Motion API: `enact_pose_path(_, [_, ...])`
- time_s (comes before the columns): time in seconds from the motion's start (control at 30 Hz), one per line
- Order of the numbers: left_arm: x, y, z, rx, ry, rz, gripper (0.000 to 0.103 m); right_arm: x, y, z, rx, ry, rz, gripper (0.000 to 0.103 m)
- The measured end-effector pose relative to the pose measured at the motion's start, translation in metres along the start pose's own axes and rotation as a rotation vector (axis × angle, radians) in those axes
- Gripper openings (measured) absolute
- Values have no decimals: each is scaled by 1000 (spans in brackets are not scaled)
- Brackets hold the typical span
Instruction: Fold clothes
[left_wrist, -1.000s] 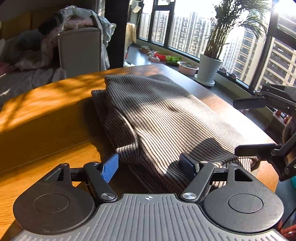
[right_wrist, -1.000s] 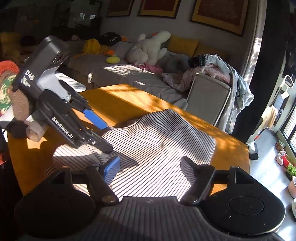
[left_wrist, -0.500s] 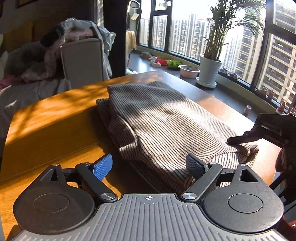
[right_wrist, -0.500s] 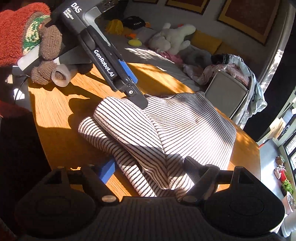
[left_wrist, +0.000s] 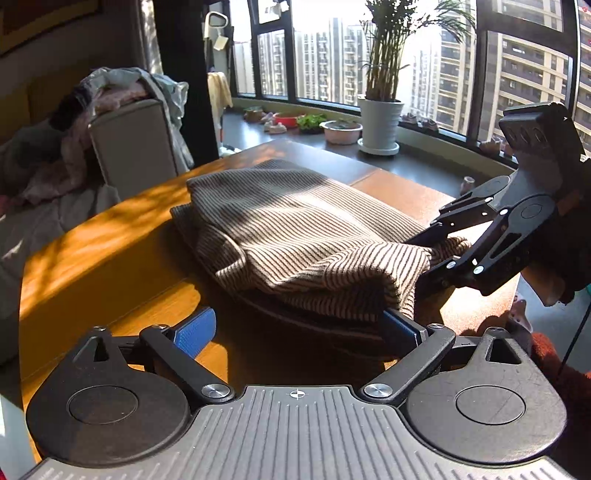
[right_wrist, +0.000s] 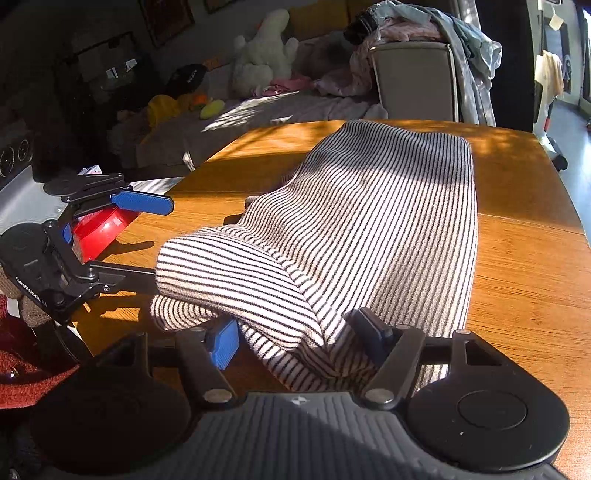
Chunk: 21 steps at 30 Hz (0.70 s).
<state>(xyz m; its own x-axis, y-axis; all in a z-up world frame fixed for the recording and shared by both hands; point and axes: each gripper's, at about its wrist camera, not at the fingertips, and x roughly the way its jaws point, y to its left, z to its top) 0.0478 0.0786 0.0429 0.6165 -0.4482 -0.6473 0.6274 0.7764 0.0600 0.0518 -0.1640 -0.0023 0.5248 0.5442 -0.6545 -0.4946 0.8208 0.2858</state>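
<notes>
Striped knit garment (left_wrist: 295, 236) folded on the round wooden table (left_wrist: 110, 254), near end humped up in a loose roll at the table's near edge. Left gripper (left_wrist: 299, 328) low at that end, jaws spread wide and opening, 1 blue pad (left_wrist: 195, 330) clear of the cloth on the bare wood side, the other tucked beside the lower fold, nothing pinched. Right gripper (right_wrist: 297, 341) at the roll's other side, jaws closing with a bunch of striped fabric between them; firm grip or not: cannot tell. Potted plant (left_wrist: 380, 122) by the window beyond, chair (right_wrist: 415, 79) heaped with clothes at the far side
</notes>
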Motion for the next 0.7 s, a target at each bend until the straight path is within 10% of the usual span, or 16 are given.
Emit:
enact_pose_path(0.47, [23, -20, 2, 60, 34, 34, 101, -5, 16, -6, -114, -29, -62, 68])
enact_pose_path(0.7, [21, -2, 17, -45, 4, 51, 101, -16, 69, -37, -543, -118, -217, 79])
